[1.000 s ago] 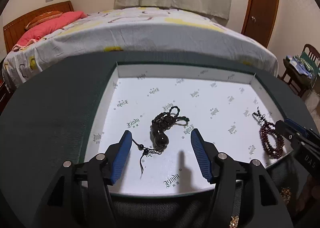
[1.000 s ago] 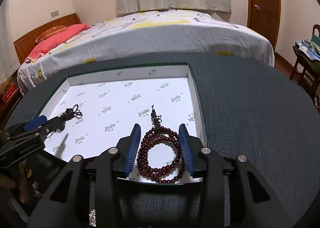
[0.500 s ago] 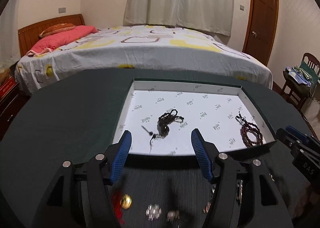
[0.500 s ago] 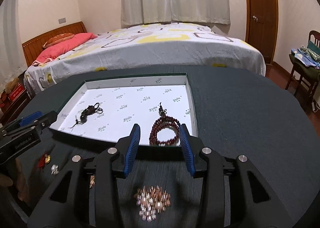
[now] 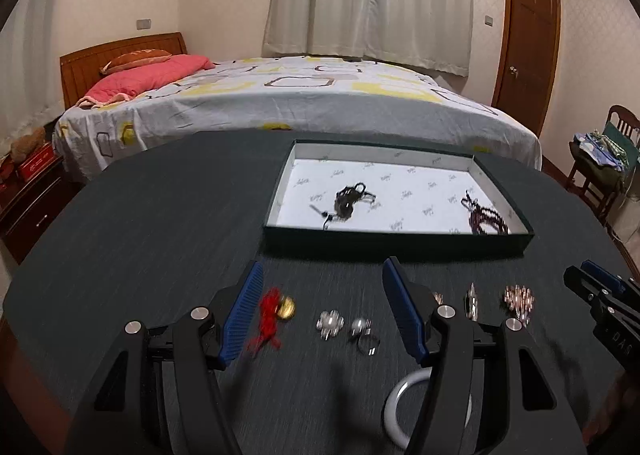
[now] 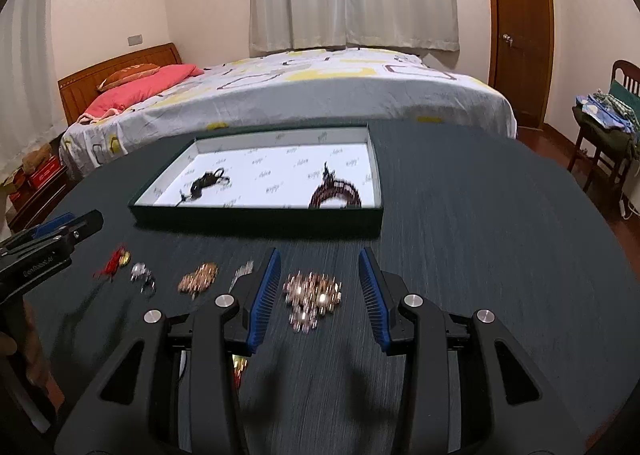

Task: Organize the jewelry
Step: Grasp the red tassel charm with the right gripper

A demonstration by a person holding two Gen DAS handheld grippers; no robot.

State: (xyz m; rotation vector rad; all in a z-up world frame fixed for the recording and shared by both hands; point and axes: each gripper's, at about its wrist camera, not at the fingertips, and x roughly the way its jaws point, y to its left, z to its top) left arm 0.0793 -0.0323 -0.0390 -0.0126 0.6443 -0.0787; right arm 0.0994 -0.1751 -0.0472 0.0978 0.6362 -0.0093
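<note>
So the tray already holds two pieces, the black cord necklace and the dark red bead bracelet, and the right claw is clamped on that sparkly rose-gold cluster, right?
Not quite. The tray does hold the black cord necklace and the dark red bead bracelet, but the right claw is open and holds nothing. The right wrist view shows the sparkly rose-gold cluster lying on the table between its fingers, clear of both.

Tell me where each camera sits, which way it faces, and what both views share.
Left wrist: on the left gripper, facing the table, tray and bed; its open fingers and the right gripper's tip show.
Right wrist: on the right gripper, facing likewise; its open fingers, the left gripper and a hand show.
Shared: tray, dark necklace, red bracelet, loose jewelry.
</note>
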